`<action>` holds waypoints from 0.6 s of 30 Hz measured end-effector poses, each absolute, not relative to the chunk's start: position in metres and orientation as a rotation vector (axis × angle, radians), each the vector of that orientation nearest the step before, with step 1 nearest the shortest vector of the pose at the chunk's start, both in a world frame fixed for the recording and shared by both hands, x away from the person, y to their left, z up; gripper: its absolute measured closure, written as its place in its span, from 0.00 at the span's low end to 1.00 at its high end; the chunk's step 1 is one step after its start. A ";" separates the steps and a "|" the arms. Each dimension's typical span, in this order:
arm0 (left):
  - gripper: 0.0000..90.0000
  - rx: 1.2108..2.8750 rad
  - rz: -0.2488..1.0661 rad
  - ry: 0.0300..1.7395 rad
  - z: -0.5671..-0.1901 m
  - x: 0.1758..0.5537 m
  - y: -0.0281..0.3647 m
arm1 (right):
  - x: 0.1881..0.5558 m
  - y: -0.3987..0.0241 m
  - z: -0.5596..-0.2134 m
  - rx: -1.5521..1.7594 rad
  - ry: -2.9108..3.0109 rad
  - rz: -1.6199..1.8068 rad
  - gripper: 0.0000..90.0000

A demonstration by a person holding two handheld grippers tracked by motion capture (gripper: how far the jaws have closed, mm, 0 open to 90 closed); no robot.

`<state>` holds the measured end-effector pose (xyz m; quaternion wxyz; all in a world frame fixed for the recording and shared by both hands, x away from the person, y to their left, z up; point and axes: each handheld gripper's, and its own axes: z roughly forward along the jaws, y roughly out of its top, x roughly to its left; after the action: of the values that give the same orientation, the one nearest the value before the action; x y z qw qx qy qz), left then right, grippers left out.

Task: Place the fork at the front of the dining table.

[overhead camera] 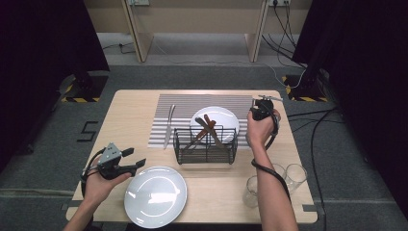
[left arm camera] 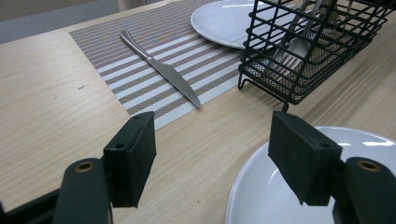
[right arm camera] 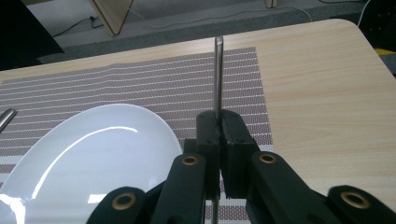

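Observation:
My right gripper (right arm camera: 218, 126) is shut on a thin silver utensil (right arm camera: 218, 74), seen edge-on, so I cannot tell its kind. It hangs over the right end of the striped placemat (right arm camera: 140, 88), beside the white plate (right arm camera: 93, 154). In the high view this gripper (overhead camera: 262, 107) is at the far right of the table, and the utensil (overhead camera: 269, 97) sticks out past it. My left gripper (left arm camera: 212, 158) stands open with nothing between its jaws, low over the table by the rim of the near plate (left arm camera: 280, 196). In the high view it (overhead camera: 134, 159) is at the front left.
A black wire basket (overhead camera: 206, 144) with several utensils stands mid-table in front of the far plate (overhead camera: 226, 118). A knife (overhead camera: 168, 126) lies on the left side of the placemat (overhead camera: 183, 103). Two glasses (overhead camera: 296, 177) (overhead camera: 251, 191) stand front right. The near plate (overhead camera: 155, 196) sits at the front edge.

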<state>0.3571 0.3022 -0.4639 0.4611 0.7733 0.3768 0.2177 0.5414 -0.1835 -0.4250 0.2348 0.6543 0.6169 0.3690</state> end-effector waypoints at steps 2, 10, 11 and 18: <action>0.35 1.903 0.535 0.928 -0.464 0.357 0.302 | 0.541 -0.185 -0.423 1.798 1.695 1.010 0.97; 0.35 1.902 0.535 0.928 -0.464 0.357 0.302 | 0.539 -0.188 -0.416 1.810 1.703 0.998 0.97; 0.35 1.902 0.536 0.928 -0.464 0.357 0.302 | 0.539 -0.188 -0.416 1.813 1.705 0.991 0.97; 0.35 1.897 0.537 0.932 -0.464 0.357 0.303 | 0.543 -0.188 -0.422 1.833 1.719 0.960 0.97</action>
<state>0.3573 0.3029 -0.4638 0.4621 0.7714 0.3791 0.2185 0.5426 -0.1883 -0.4215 0.2237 0.6642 0.6229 0.3476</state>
